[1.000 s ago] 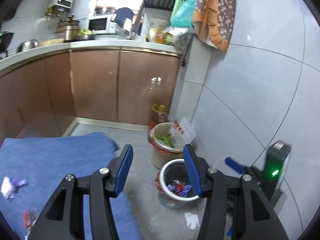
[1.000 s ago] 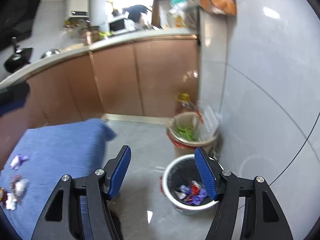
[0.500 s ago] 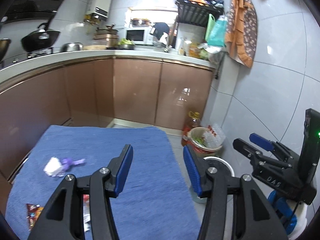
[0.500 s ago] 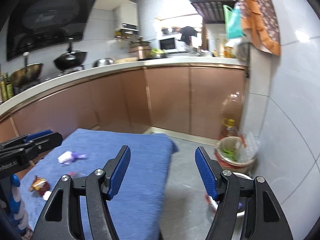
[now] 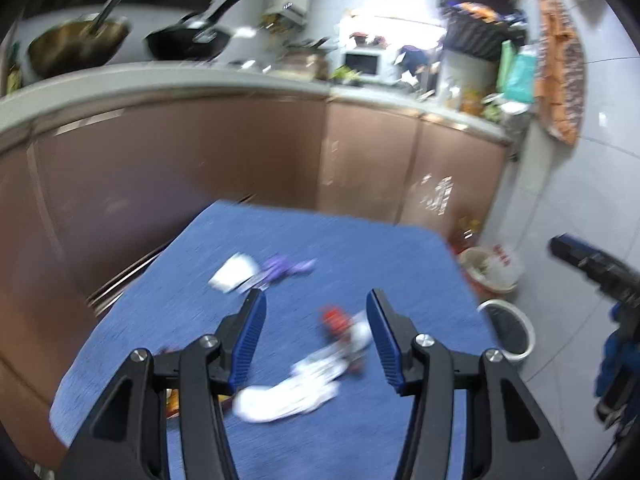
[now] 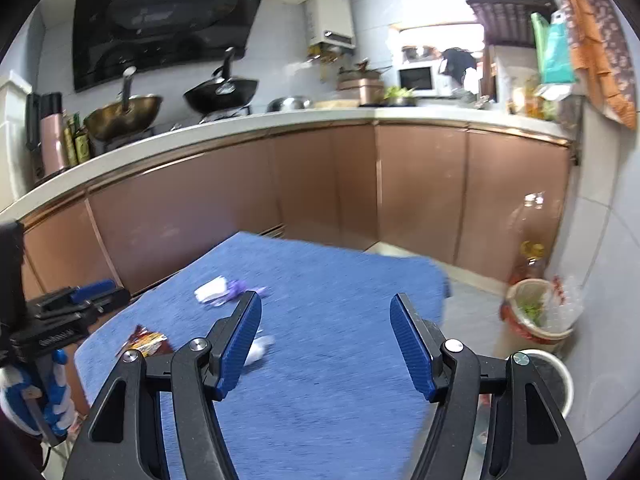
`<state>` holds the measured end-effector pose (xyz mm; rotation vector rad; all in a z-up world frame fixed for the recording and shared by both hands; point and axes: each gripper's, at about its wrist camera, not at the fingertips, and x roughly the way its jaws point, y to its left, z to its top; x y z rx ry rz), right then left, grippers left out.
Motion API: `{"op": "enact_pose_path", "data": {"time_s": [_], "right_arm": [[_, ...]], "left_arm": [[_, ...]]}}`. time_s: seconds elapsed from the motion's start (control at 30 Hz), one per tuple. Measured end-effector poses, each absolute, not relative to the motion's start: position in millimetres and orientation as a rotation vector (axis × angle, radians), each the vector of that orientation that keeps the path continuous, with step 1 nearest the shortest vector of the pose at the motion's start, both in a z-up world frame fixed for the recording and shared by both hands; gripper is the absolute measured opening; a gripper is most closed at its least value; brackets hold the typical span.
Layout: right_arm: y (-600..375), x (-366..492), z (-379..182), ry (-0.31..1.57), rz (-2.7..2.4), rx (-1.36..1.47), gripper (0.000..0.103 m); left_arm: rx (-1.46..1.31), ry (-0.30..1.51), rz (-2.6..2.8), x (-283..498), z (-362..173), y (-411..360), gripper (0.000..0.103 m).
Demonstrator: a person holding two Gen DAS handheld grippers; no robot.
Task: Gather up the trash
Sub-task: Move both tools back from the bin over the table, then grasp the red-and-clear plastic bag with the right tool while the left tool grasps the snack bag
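Trash lies scattered on a blue cloth (image 5: pixel 360 248) that covers the bench. In the left wrist view, the left gripper (image 5: pixel 316 332) hovers above the near part of the cloth with its jaws wide apart and holding nothing. Between and just beyond the jaws lie a red-and-white wrapper (image 5: pixel 344 326) and, touching it on the near side, a crumpled white wrapper (image 5: pixel 288 396). Farther toward the far edge of the bench lies a white-and-purple wrapper (image 5: pixel 260 270), apart from the other two. The view is motion-blurred, so finer detail cannot be read.

In the right wrist view, the right gripper (image 6: pixel 325 340) is also above the cloth, its jaws wide apart and empty. An orange-brown snack packet (image 6: pixel 146 340) lies near the left edge of the bench. A small white scrap (image 6: pixel 258 350) lies just beside the left jaw.

On the floor past the right edge of the bench stands a white trash bin (image 5: pixel 508 328). Behind it, near the wall, stands a second bin (image 6: pixel 536 314) lined with a bag and holding green scraps.
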<state>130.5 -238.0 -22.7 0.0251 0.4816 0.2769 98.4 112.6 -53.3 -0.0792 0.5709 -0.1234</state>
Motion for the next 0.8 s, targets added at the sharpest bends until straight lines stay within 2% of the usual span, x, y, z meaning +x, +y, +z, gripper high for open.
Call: {"op": "enact_pose_path", "data": {"time_s": [0.17, 0.4, 0.67, 0.8], "right_arm": [[-197, 144, -50, 0.565, 0.368, 0.020, 0.065], [-135, 172, -97, 0.709, 0.493, -0.027, 0.054], [-93, 210, -144, 0.831, 0.521, -0.069, 0.042], [-85, 228, -157, 0.874, 0.507, -0.054, 0.038]], "left_arm": [[-0.083, 0.674, -0.028, 105, -104, 162, 0.050], [-0.093, 0.773, 0.024, 122, -157, 190, 0.050], [-0.108, 0.815, 0.005, 145, -180, 199, 0.049], [-0.134, 0.829, -0.028, 154, -185, 200, 0.041]]}}
